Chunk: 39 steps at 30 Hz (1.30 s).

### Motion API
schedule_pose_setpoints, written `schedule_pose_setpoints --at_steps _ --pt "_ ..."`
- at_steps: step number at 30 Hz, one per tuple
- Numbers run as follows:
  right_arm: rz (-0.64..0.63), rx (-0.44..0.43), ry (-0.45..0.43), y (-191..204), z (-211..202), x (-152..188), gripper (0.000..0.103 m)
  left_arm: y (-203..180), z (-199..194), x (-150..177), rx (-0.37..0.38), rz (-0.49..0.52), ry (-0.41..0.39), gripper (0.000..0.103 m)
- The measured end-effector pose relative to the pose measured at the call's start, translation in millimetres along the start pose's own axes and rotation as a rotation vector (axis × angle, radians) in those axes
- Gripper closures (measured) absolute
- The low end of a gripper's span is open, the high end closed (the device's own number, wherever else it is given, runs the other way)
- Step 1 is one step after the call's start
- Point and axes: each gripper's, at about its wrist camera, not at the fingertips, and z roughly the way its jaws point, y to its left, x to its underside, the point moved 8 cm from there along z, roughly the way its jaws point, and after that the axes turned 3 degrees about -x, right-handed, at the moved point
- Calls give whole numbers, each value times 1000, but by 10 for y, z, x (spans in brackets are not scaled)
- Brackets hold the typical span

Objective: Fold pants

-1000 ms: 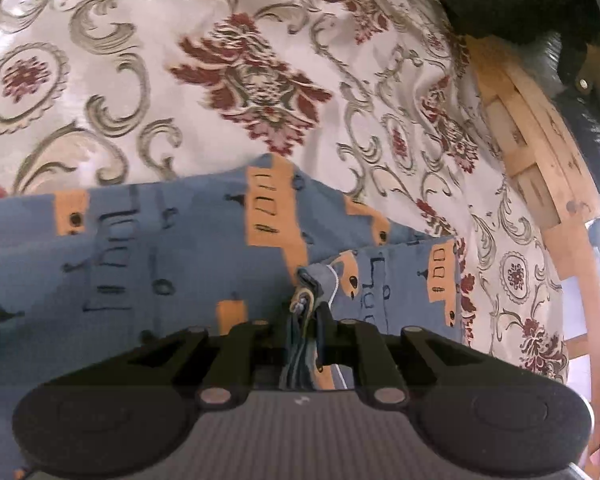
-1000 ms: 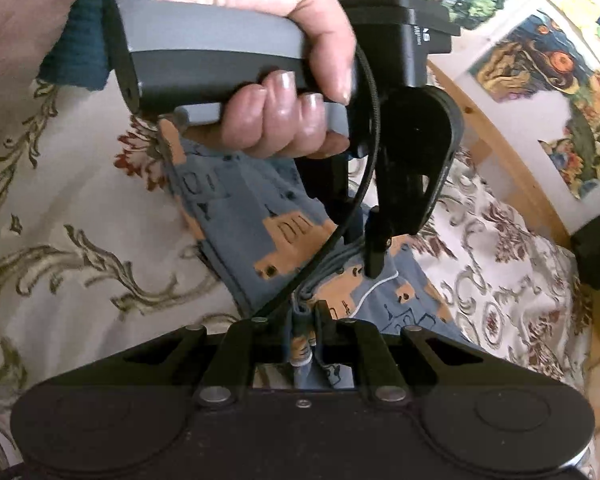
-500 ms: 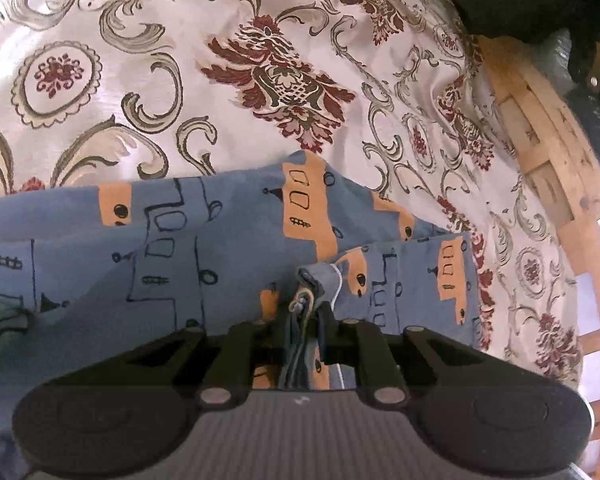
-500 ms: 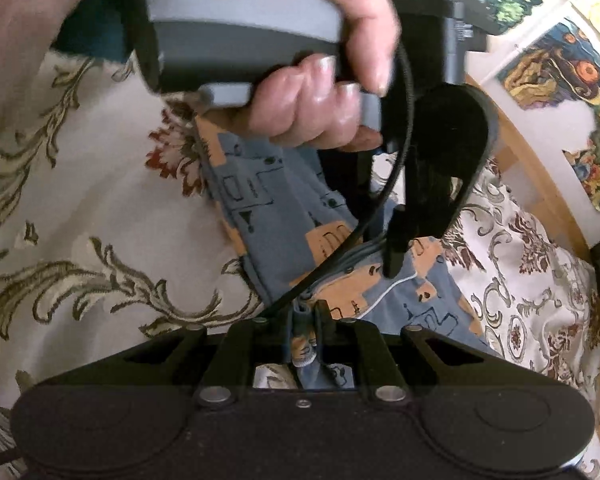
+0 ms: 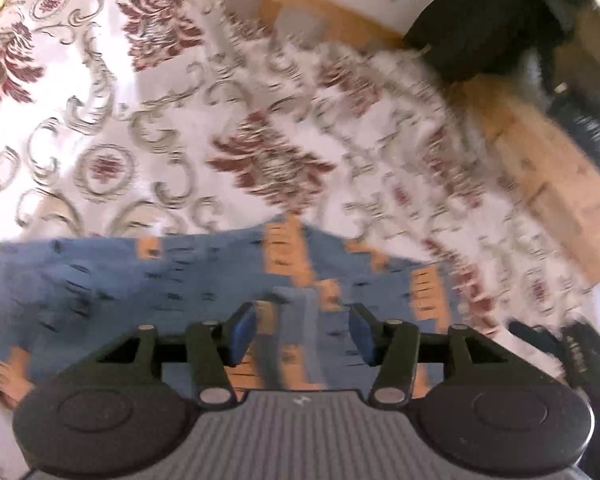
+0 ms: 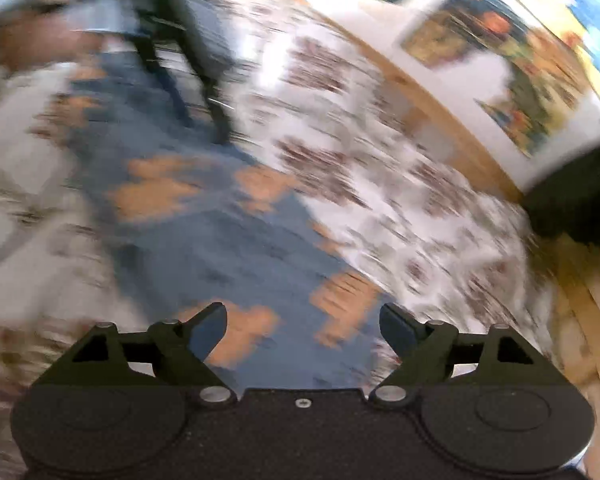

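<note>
Bedspread (image 5: 148, 128): white ground, dark red floral medallions, grey-gold scrolls; covers the bed in both views (both blurred).
Pants (image 5: 148, 280): blue fabric with orange blocks and dark line drawings; lie on the bedspread directly beneath both grippers, and run away toward the upper left in the right wrist view (image 6: 236, 248).
Left gripper (image 5: 302, 330): fingers spread wide, blue pads showing, nothing between them but the cloth below.
Right gripper (image 6: 303, 326): fingers spread wide, holding nothing.
Wooden bed frame (image 5: 548, 160): light timber along the far and right edges of the bedspread.
Wall (image 6: 476, 76): white, hung with colourful pictures (image 6: 500, 68).
Black object (image 5: 500, 20): on the frame's far corner, kind unclear.
</note>
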Motion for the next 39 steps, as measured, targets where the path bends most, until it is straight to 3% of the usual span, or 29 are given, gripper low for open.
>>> schedule_pose_setpoints --at_steps 2,4,5,8,10,12,14,16,18,20,24,26,28,31,34,36,39 --pt "84 13 -36 -248 183 75 24 -97 61 74 45 -26 -29 37" --pt "159 16 -64 -394 373 103 41 -138 202 174 63 -50 -38 36" --pt "197 11 -77 -445 444 95 45 -137 287 226 71 -56 -41 36" --pt "224 6 -129 -550 640 12 53 -13 512 385 30 -88 -25 42" --pt "233 -5 -93 -556 848 57 65 55 503 418 50 -110 -39 43" --pt "315 -33 -24 -629 1051 198 67 112 449 429 73 -136 -34 43" --pt "404 -75 -22 -714 1080 252 67 181 373 478 96 -206 -16 43" --pt "421 -59 -26 -786 1019 216 65 247 285 526 106 -261 -9 43" --pt "439 -20 -45 -846 912 194 57 349 184 563 16 -273 7 30" --pt "459 8 -58 -886 749 172 55 427 79 566 -51 -256 13 32" --pt "413 -68 -73 -648 395 75 45 523 -229 549 -137 -279 25 26" --pt "399 -139 -78 -433 273 16 40 584 -391 584 -185 -245 56 18" --pt "372 -177 -75 -212 217 -63 37 693 -574 581 -226 -150 79 17" --pt "310 -190 -87 59 229 -253 30 934 -854 452 -299 -85 1 10" --pt "278 -198 -80 282 309 -428 26 1204 -1018 332 -290 -144 -110 9" --pt "242 -182 -72 396 360 -499 25 1350 -1005 305 -278 -200 -137 10" --pt "207 -161 -68 513 411 -519 24 1542 -890 294 -272 -269 -124 29"
